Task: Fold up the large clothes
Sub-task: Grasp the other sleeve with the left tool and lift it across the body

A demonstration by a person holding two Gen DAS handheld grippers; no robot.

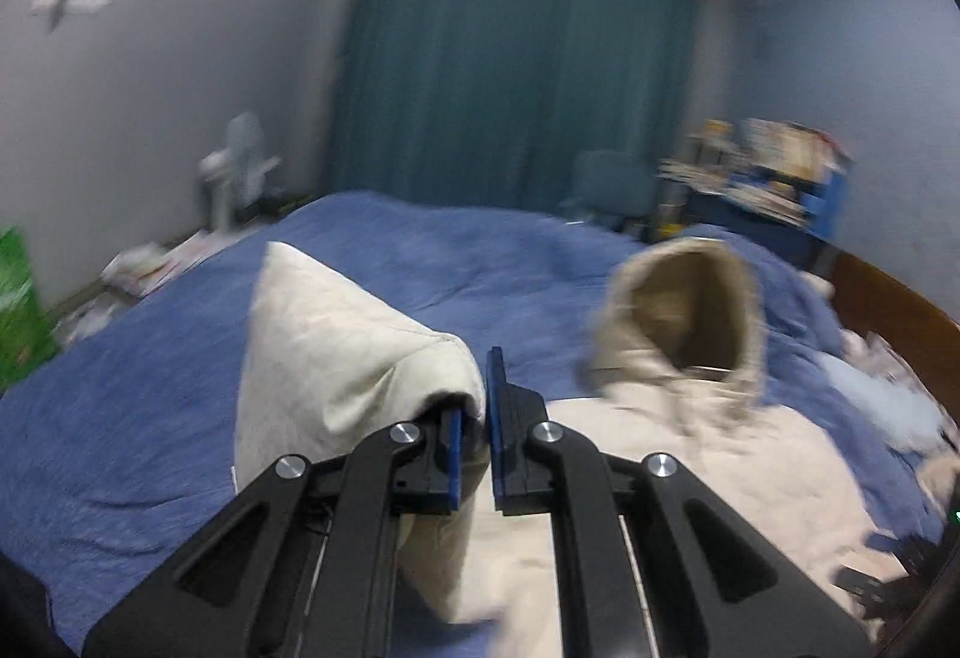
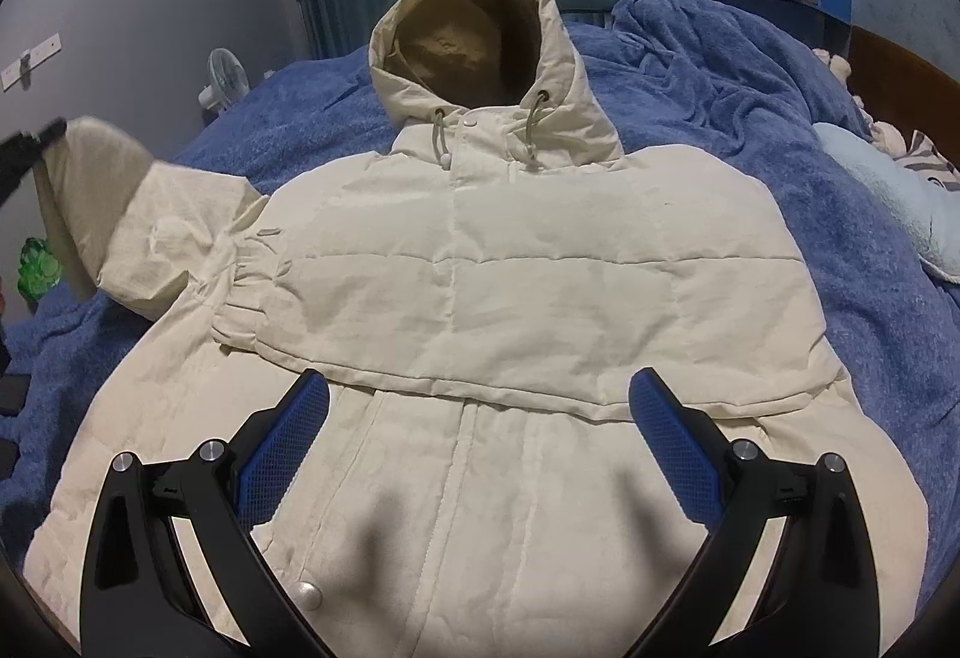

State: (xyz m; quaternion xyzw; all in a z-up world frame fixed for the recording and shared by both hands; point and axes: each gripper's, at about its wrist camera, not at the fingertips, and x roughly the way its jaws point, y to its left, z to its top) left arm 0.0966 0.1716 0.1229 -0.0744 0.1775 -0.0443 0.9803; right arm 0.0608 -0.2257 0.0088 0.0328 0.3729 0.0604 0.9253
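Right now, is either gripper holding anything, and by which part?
The left gripper holds the cream jacket by the end of its sleeve, lifted off the bed. The right gripper is open, holding nothing.
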